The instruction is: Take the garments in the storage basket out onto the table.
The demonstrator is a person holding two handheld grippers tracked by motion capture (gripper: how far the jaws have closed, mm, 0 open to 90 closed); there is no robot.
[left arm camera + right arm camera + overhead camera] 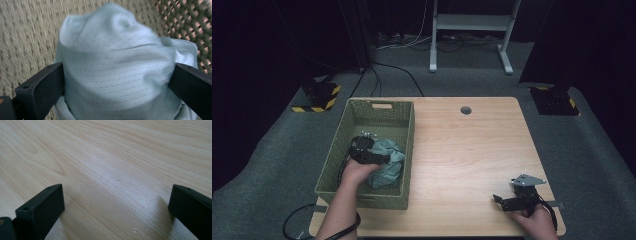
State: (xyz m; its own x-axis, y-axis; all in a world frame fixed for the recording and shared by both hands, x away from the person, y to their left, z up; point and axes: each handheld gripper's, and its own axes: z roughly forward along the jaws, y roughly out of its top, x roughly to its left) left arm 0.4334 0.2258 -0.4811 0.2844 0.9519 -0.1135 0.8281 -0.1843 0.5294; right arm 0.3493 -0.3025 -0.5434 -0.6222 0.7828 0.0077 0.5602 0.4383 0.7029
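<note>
Teal cloth lies in the green basket, toward its 4 o'clock corner. Your left gripper stands spread wide around a raised bunch, not pinching. Likely light, soft, limp: grab that bunch. Right gripper spread, empty, over the table.

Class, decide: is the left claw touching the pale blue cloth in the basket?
Touching. In the left gripper view, the cloth bulges between both jaws of the left claw, pressing against them.

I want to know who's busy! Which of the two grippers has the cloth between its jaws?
The left gripper, inside the green basket, has the light blue cloth between its jaws. The right gripper sits over bare table.
</note>
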